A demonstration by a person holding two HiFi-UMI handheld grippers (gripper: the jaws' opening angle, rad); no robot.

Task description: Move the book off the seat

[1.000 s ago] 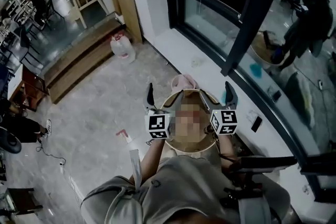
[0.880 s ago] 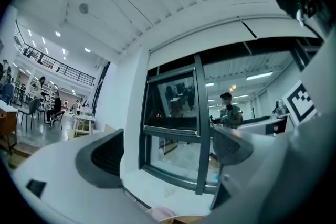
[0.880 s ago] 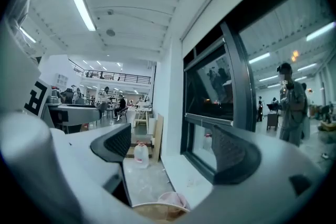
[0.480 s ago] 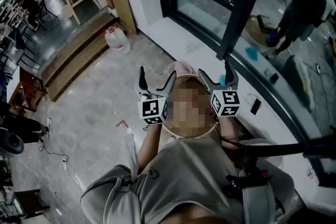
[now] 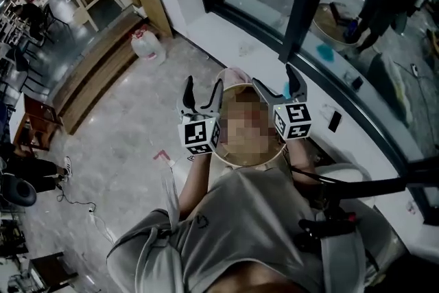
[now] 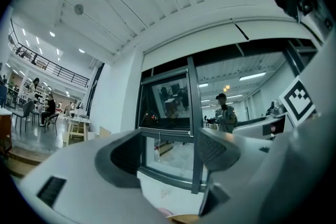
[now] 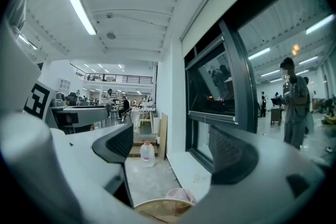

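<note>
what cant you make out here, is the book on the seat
book: head view, a mosaic patch covers the middle of the seat; cannot tell if it lies there.
seat, both gripper views: cut off by the bottom edge, only rim shows.
pink thing behind it: partly hidden by the rim, unidentifiable.

My head camera looks steeply down, close over the person's grey shirt (image 5: 240, 230) and out across the floor (image 5: 123, 120). Each gripper camera sits just behind its own fingers (image 6: 123, 157), facing level at the window (image 6: 165, 113). All three views share that window, the white sill (image 7: 194, 176) and the round wooden rim (image 7: 157, 208).
</note>
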